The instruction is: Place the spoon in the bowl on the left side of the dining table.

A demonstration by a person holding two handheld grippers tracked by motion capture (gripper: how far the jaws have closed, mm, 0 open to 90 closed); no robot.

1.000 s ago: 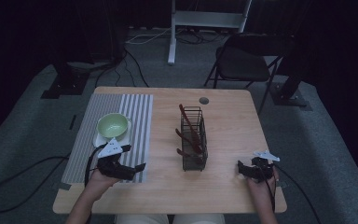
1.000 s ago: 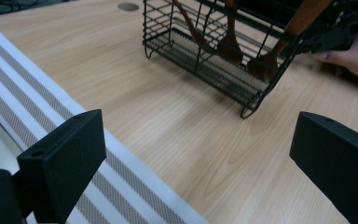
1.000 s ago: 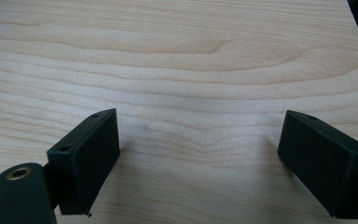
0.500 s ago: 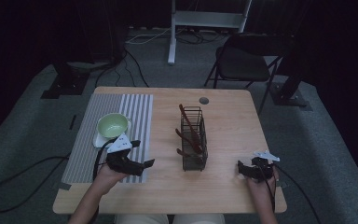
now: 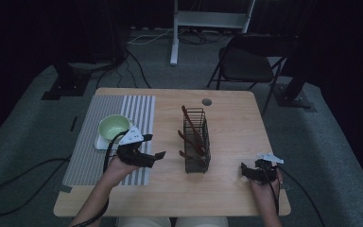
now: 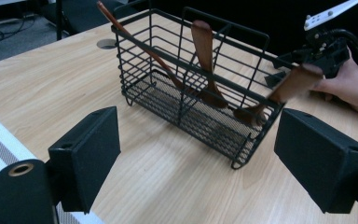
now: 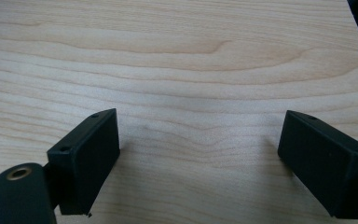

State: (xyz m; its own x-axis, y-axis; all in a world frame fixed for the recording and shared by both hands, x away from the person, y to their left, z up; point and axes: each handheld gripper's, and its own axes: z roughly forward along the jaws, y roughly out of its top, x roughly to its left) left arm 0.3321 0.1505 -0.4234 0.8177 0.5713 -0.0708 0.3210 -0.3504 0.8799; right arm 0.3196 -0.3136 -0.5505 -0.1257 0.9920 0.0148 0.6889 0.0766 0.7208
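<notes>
A black wire basket [image 5: 196, 142] stands mid-table and holds several brown wooden utensils [image 6: 204, 53]; one long handle [image 5: 190, 126] leans toward the back. My left gripper [image 5: 155, 154] hovers over the striped mat's right edge, open and empty, jaws pointing at the basket [image 6: 191, 88]. My right gripper [image 5: 244, 171] rests low near the front right of the table, open with nothing between its jaws, only bare wood [image 7: 191, 84] ahead of it. The right gripper [image 6: 324, 46] and the hand holding it also appear beyond the basket in the left gripper view.
A green bowl [image 5: 114, 127] sits on a white plate on the grey striped mat [image 5: 99, 135] at the left. A round cable hole [image 5: 207, 101] lies at the table's back. A folding chair [image 5: 246, 61] stands behind the table.
My left gripper has lifted and moved right toward the basket, off the front of the mat. The right gripper has stayed put.
</notes>
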